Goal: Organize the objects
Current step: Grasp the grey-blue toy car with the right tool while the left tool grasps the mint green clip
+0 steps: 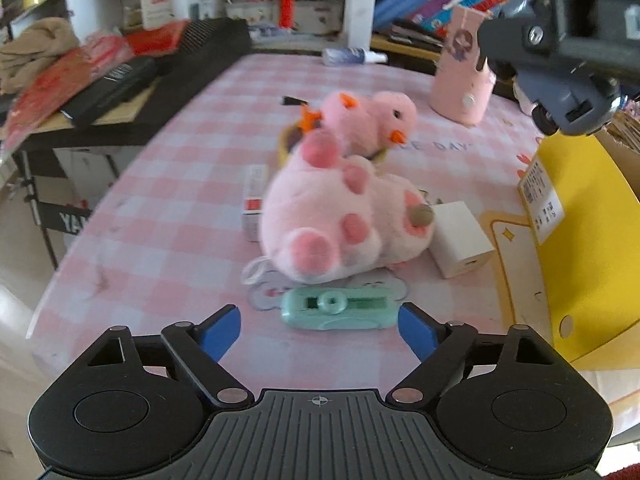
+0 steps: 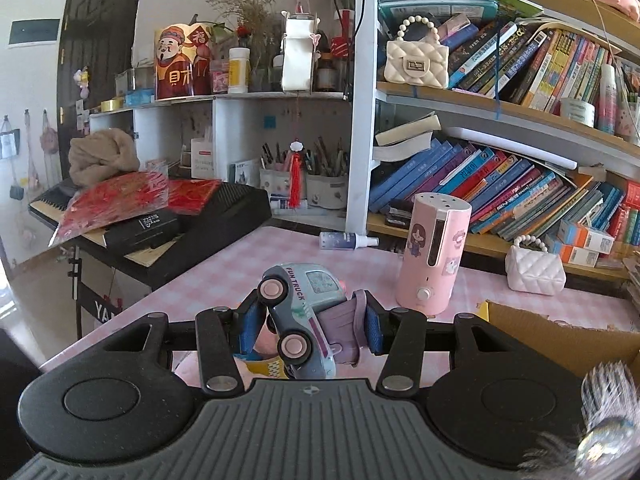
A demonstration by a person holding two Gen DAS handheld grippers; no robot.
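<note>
My left gripper (image 1: 320, 330) is open and empty, low over the pink checked table (image 1: 168, 208). Just ahead of its blue fingertips lies a mint green correction tape (image 1: 336, 310). Behind it lie a pink spotted plush (image 1: 340, 220) and a pink chick plush (image 1: 368, 120). A white charger (image 1: 464, 238) and a small white box (image 1: 254, 200) flank the plush. My right gripper (image 2: 310, 322) is shut on a grey-blue toy truck (image 2: 304, 312), held tilted above the table. The right gripper also shows at the top right of the left wrist view (image 1: 568, 60).
A yellow cardboard box (image 1: 576, 240) stands at the table's right; its brown flap shows in the right wrist view (image 2: 560, 336). A pink humidifier (image 2: 434, 256) and a spray bottle (image 2: 348, 240) stand at the back. Bookshelves (image 2: 500, 184) and a cluttered black keyboard (image 2: 224, 212) border the table.
</note>
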